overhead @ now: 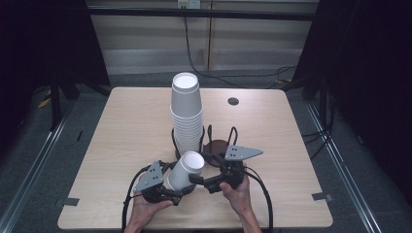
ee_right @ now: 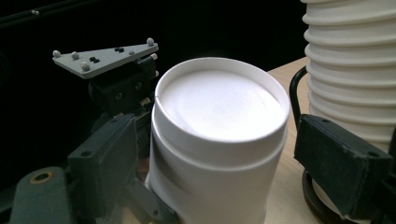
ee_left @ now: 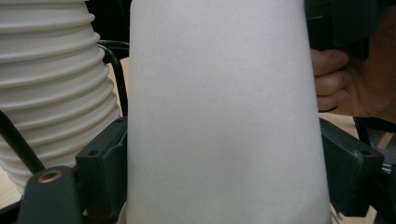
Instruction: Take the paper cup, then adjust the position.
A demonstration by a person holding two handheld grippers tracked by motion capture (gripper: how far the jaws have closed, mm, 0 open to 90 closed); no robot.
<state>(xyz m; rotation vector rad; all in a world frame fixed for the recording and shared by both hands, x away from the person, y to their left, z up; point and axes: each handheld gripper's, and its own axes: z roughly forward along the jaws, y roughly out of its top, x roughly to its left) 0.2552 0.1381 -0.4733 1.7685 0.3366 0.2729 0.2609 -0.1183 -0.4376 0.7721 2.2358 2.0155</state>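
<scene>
A single white paper cup (overhead: 187,167) lies tilted above the table's near side, its closed end pointing up and right. My left gripper (overhead: 179,181) is shut on its side wall; in the left gripper view both black jaws press the cup (ee_left: 219,116). My right gripper (overhead: 200,169) reaches in from the right and stands open, its jaws on either side of the cup's closed end (ee_right: 219,107) with a gap at the right jaw. A tall stack of upturned white cups (overhead: 186,111) stands just behind, ribbed rims showing (ee_left: 51,93) (ee_right: 350,70).
The stack stands on a dark round base with black wire loops (overhead: 216,145). The light wooden table (overhead: 121,145) has a small round hole (overhead: 233,101) at the back right. Black curtains flank the table and cables run across the floor behind it.
</scene>
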